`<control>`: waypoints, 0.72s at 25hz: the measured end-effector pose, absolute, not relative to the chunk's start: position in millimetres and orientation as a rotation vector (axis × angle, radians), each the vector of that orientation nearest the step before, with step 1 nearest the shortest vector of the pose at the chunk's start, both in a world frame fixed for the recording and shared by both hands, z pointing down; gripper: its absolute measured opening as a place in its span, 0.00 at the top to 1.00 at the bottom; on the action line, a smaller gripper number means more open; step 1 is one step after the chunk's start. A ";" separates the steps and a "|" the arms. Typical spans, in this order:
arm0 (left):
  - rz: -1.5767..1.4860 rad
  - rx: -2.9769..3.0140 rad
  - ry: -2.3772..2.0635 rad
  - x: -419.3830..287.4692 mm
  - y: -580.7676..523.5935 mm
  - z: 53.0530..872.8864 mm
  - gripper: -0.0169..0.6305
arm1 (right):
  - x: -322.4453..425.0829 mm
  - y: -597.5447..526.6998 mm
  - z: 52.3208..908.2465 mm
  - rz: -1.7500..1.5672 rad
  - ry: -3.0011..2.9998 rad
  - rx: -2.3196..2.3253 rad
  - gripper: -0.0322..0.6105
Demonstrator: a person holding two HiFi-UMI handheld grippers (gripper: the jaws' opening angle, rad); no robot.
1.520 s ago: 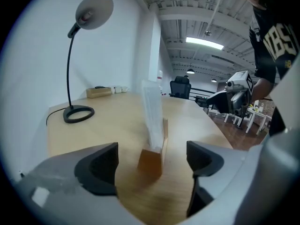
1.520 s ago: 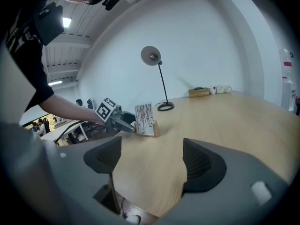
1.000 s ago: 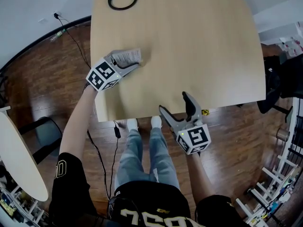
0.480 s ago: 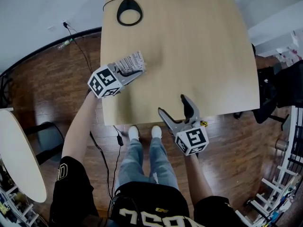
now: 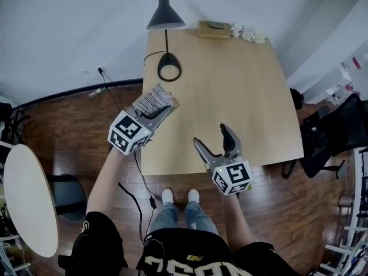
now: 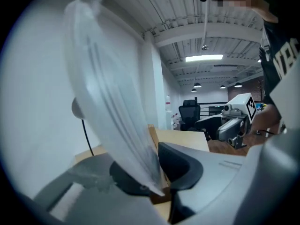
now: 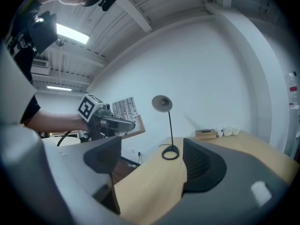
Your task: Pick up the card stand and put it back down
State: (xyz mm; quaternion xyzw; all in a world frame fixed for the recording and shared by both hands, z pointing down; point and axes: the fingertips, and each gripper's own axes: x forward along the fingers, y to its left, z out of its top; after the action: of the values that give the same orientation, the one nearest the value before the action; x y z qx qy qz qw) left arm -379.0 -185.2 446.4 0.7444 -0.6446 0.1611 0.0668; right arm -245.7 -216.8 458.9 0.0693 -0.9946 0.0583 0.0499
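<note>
The card stand [image 5: 154, 100], a clear sheet with a printed card on a wooden base, hangs in the air over the table's [image 5: 241, 96] left edge. My left gripper [image 5: 163, 109] is shut on it. In the left gripper view the clear sheet [image 6: 108, 107] rises slanted from between the dark pads [image 6: 180, 161], which press on its lower end. My right gripper [image 5: 211, 135] hovers over the table's near edge, jaws apart with nothing between them. The right gripper view shows the stand [image 7: 124, 110] held up at the left.
A black desk lamp [image 5: 165, 16] stands at the table's far left, its ring base [image 5: 169, 72] close behind the held stand. A wooden box [image 5: 214, 29] and white cups [image 5: 247, 34] sit at the far edge. A round white table [image 5: 29, 200] is at left, black chairs [image 5: 339, 125] at right.
The left gripper has risen off the tabletop with the card stand in it, moving toward the left edge. The right gripper has stayed near the front edge.
</note>
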 end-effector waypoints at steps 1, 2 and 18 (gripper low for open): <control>0.485 2.213 -1.991 -379.3 -178.9 434.3 0.88 | -246.7 -215.8 447.2 0.178 -3.047 0.222 0.31; 0.478 2.182 -2.032 -376.9 -171.0 424.7 0.88 | -244.9 -213.2 437.0 0.184 -3.057 0.237 0.31; 0.197 1.746 -2.681 -361.7 -64.1 339.1 0.88 | -228.9 -219.4 351.5 0.121 -3.117 0.468 0.32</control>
State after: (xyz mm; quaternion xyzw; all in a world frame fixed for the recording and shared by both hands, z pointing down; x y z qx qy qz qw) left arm -361.7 -64.1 339.1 0.5445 -0.8359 0.0614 -0.0319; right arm -228.9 -219.4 351.5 0.1484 -0.9882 0.0385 -0.0065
